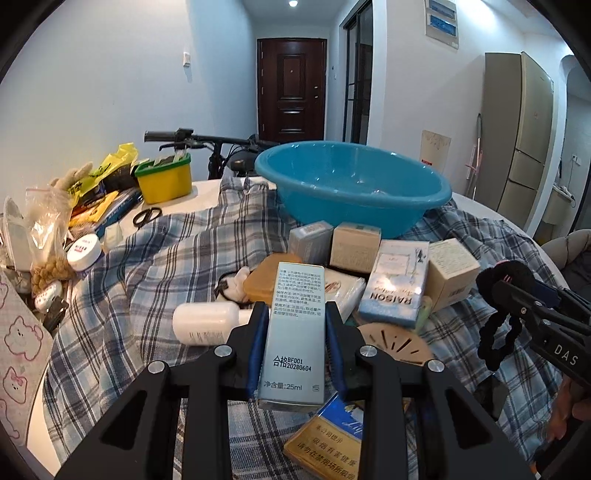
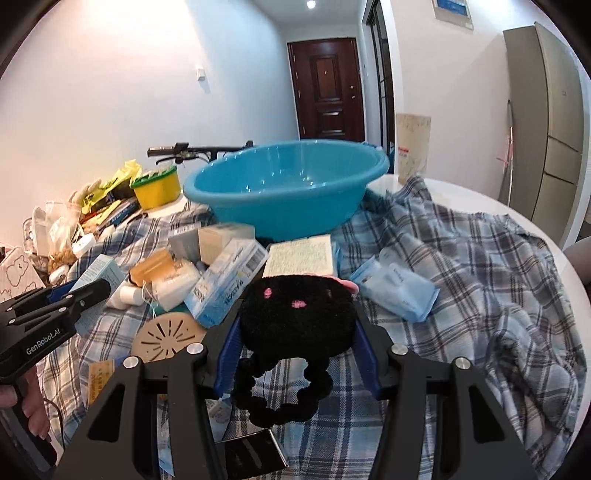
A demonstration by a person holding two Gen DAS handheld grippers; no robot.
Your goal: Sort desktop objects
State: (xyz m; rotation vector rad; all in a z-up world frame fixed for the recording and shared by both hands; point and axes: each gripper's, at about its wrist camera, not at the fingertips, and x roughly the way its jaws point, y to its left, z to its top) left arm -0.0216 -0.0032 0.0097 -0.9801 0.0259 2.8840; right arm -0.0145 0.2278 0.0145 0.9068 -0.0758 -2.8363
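Both views are evenly and fairly brightly lit in a cool, bluish cast, with a recessed ceiling light (image 1: pixel 293 3) burning as a small blown-out spot down the hallway and soft, faint shadows under the clutter on the counter. Glare shows as pale streaks on the inside of the blue basin (image 1: pixel 351 184) and as a white patch on the glossy blue-and-white box (image 1: pixel 397 284), while the white wall (image 2: pixel 110 92) in the right wrist view turns slightly pinkish toward the upper left. Strong fisheye bending curves the walls and the tall cabinet (image 1: pixel 517 136), black vignette fills the corners, and the basin rim in the right wrist view looks slightly smeared.
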